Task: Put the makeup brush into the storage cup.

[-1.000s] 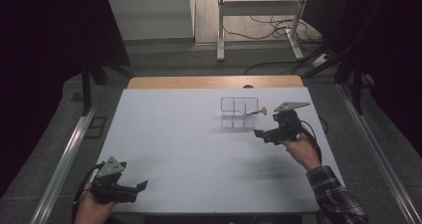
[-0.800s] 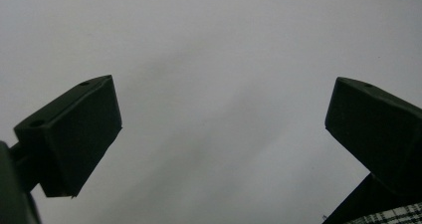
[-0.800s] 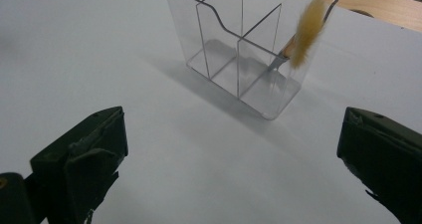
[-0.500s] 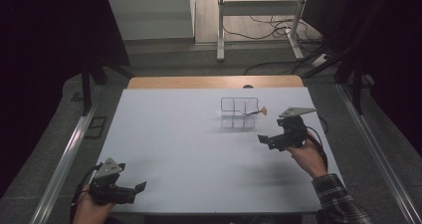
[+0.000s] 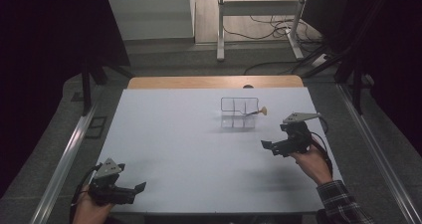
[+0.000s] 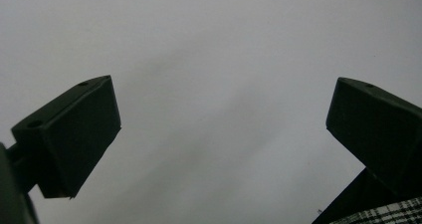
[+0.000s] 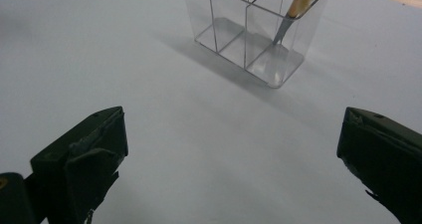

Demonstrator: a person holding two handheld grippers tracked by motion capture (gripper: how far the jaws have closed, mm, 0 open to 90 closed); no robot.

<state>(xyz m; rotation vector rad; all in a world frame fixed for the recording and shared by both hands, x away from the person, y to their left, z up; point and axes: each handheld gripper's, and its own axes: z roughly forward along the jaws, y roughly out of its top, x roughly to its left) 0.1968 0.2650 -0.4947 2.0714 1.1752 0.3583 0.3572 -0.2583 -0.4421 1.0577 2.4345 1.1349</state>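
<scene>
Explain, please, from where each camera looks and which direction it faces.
High view: fixed above the person's side, facing forward and down on the table; both hands with the left claw and right claw show.
Left gripper view: rides on the left claw, facing bare tabletop; open jaws and a checked sleeve show.
Right gripper view: rides on the right claw, facing the clear organizer; open jaws show.
Shared: high and right views both show the organizer and its wooden-handled tool.

The left gripper (image 5: pixel 130 189) sits at the lower left of the high view, jaws spread wide and empty, held low in the left hand (image 5: pixel 92 209). The right gripper (image 5: pixel 271 147) hangs at right of centre, jaws likewise parted, its hand (image 5: pixel 313 162) and checked sleeve (image 5: pixel 341 204) trailing toward the lower right.
</scene>
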